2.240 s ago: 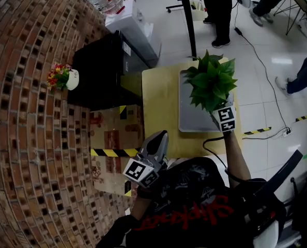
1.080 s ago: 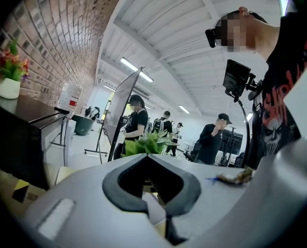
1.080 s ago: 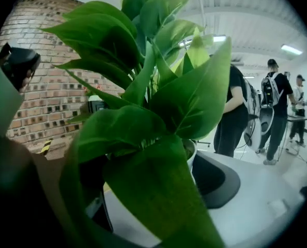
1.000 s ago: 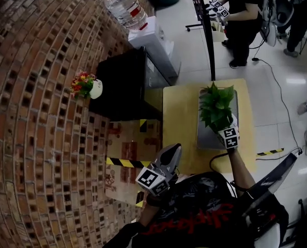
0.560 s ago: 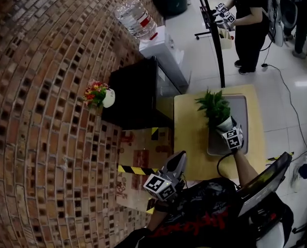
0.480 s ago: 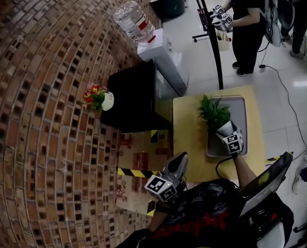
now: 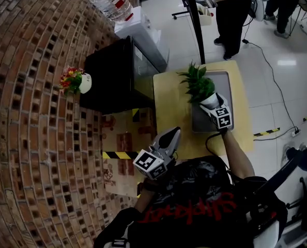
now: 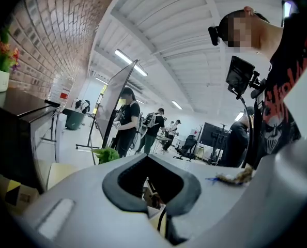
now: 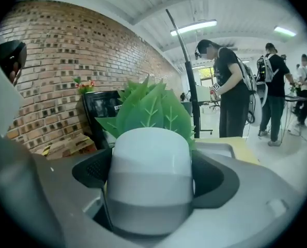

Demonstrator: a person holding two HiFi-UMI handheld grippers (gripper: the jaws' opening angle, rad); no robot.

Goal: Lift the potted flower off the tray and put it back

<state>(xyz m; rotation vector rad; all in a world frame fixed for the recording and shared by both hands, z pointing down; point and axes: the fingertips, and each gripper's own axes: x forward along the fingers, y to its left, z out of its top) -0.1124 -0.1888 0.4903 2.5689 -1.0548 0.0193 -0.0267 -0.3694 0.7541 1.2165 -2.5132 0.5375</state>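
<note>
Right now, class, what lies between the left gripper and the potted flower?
Head view: only bare yellow table and the grey tray's near corner separate the left gripper from the potted flower.

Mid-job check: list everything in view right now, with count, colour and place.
potted flower: 1, green leaves in a white pot, over the tray's left part
tray: 1, grey, on the table
table: 1, pale wood, in front of the person
cabinet: 1, black, left of the table, against the brick wall
small flower pot: 1, red and yellow blooms in white, on the cabinet
water dispenser: 1, white with a clear bottle, beyond the cabinet
cardboard box: 1, brown, on the floor beside the table
bystanders: at least 2, dark clothes, far end
left gripper: 1, grey, shut, empty
right gripper: 1, grey, shut on the potted flower
</note>
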